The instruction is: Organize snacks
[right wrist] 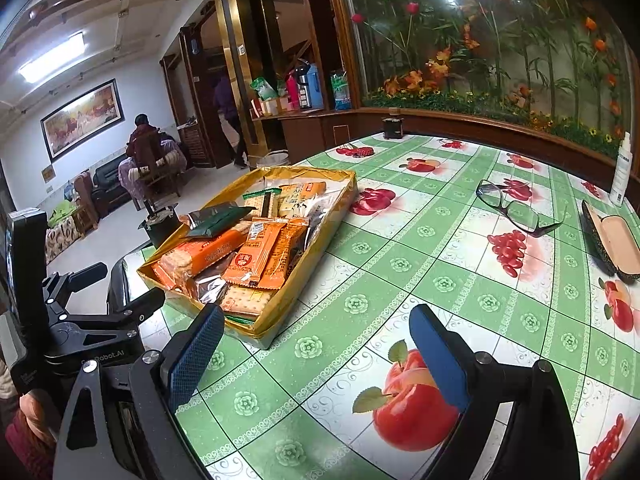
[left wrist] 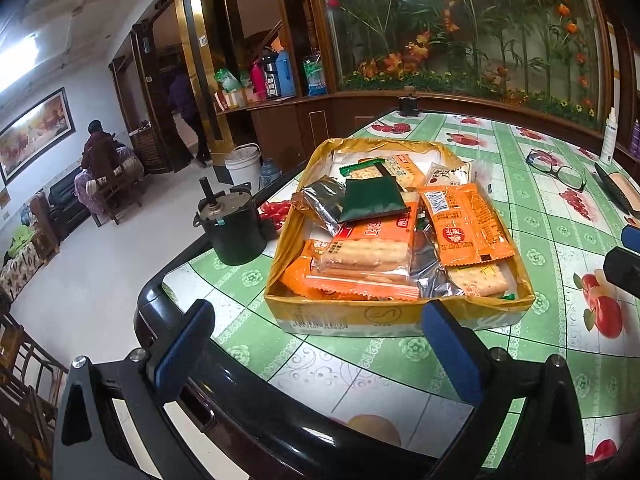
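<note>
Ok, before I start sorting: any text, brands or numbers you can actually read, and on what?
"Robot.AI", first letters hidden: left gripper body, seen from the right wrist.
Orange snack packets: Chinese print and a date code, too blurred to read.
Snack box front: barcode, digits illegible.
White bottle: label too small to read.

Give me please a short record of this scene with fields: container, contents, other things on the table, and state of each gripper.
container: yellow box, open, on the table
contents: snack packets, mostly orange, one dark green on top, some silver
other things: glasses, open glasses case, white bottle, black pot
left gripper: open, empty, near the box
right gripper: open, empty, over the table beside the box
</note>
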Demonstrator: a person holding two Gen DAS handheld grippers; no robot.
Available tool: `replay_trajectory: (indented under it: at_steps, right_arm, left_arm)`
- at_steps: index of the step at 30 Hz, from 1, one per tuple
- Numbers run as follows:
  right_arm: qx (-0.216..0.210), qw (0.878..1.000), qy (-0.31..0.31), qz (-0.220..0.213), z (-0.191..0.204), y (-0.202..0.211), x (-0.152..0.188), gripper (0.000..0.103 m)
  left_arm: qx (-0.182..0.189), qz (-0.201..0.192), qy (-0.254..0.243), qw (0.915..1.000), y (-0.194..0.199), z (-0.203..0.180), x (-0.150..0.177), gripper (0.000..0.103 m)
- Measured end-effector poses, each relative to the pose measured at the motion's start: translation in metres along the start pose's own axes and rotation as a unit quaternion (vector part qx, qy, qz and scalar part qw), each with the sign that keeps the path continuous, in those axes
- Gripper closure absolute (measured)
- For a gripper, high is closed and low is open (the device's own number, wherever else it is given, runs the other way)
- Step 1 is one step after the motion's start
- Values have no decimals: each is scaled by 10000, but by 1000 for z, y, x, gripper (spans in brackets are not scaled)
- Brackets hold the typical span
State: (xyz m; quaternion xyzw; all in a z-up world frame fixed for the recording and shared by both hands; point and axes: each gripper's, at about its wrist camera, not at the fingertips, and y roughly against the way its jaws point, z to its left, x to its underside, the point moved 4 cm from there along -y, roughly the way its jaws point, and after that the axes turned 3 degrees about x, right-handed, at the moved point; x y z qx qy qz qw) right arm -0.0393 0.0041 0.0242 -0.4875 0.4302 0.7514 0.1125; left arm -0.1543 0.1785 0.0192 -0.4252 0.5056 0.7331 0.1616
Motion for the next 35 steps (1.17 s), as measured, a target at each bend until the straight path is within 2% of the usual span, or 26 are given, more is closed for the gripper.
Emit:
replay_trajectory:
  at_steps: [30,33,35]
  right_arm:
    - [30,10000,54,-6,-2,0,-1,7]
    - [29,10000,84,-11,-3,1,-2,7]
    - [36,10000,86,-14,-3,2,-2,7]
  left_arm:
    - [114,10,15,9999,-4,1,4,0]
    - [-70,-123,-8,9999,-1,3,4,0]
    - [-64,-115,-23,9999,0,4,3,0]
